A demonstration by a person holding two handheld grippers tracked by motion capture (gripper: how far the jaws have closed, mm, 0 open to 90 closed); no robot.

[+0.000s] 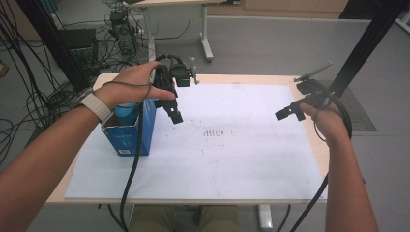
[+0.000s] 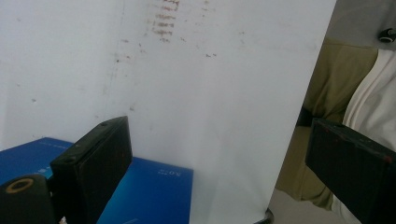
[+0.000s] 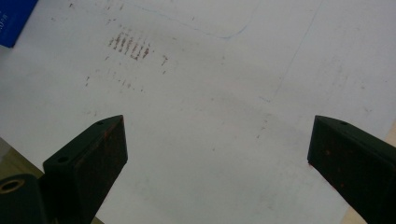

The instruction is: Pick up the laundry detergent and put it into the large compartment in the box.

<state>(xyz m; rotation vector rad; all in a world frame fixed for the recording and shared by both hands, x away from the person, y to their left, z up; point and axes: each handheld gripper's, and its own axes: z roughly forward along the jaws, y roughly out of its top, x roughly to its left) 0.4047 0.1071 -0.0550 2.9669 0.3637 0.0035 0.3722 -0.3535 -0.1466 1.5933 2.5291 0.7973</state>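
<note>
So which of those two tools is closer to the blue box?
The left. The left tool hangs open just above and beside the blue box, at the sheet's left edge. The right tool, also open, is far across the white sheet.

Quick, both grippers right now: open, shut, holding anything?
Left gripper: open, empty, above the blue box.
Right gripper: open, empty, over the white sheet.
</note>
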